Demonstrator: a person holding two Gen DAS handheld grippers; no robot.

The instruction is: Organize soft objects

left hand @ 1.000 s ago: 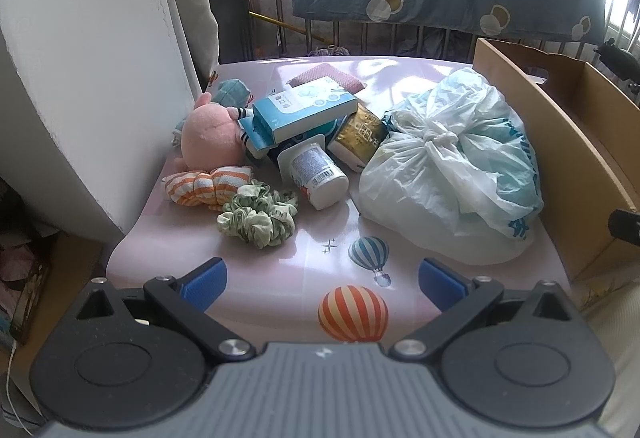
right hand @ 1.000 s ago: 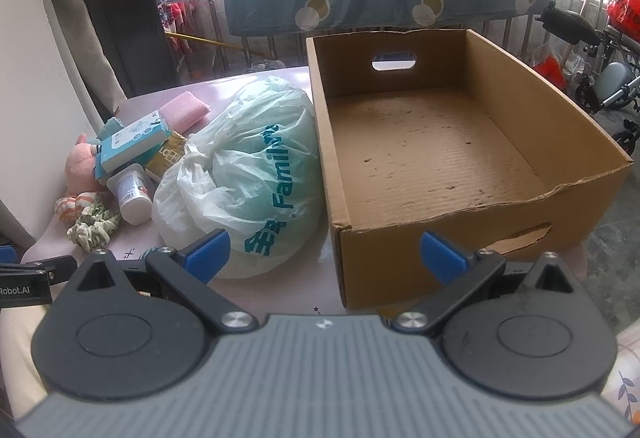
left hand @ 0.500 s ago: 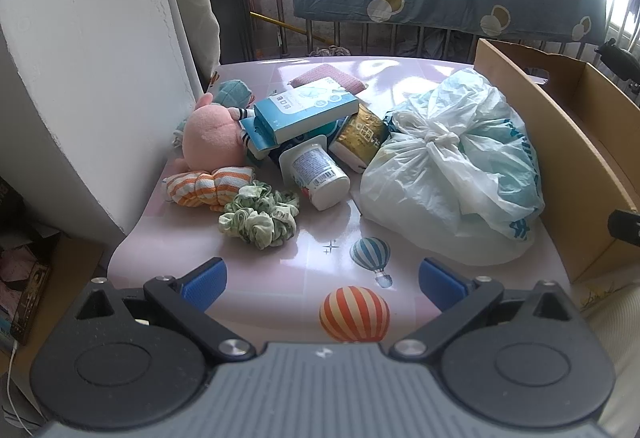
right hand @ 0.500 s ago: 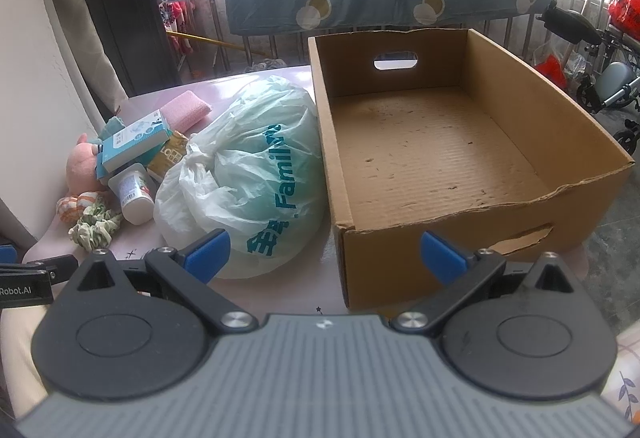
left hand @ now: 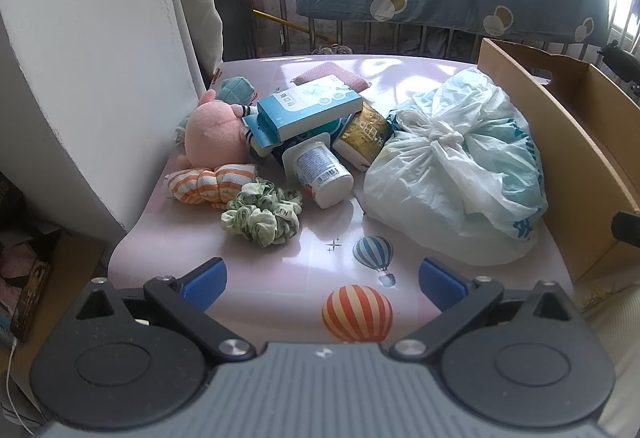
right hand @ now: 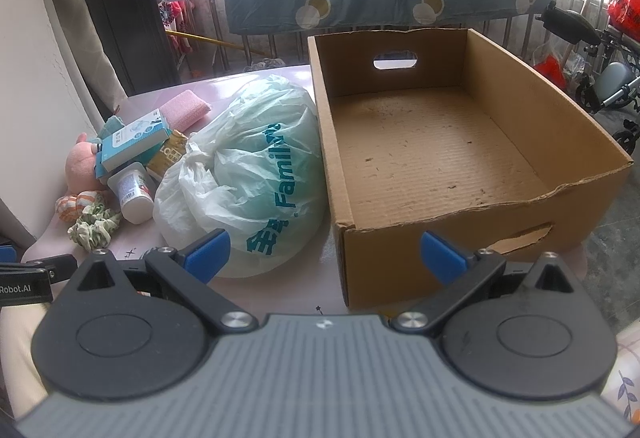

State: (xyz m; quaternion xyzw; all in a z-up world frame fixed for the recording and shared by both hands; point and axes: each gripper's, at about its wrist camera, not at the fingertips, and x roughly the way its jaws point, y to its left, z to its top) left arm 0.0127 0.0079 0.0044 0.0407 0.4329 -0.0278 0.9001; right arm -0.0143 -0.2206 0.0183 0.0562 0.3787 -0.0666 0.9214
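Now, best to start with the green scrunchie (left hand: 261,216), lying on the pink table (left hand: 280,266) well left of the cardboard box (right hand: 440,142), touching the striped sock roll (left hand: 208,184) and just beside the yogurt cup (left hand: 318,172). Left gripper (left hand: 322,280) spread wide, empty, near it. Right gripper (right hand: 324,252) likewise wide apart, empty, before the box. Approach from above, pinch the fabric alone, avoid nudging the cup, then carry across the tied plastic bag (left hand: 460,166).
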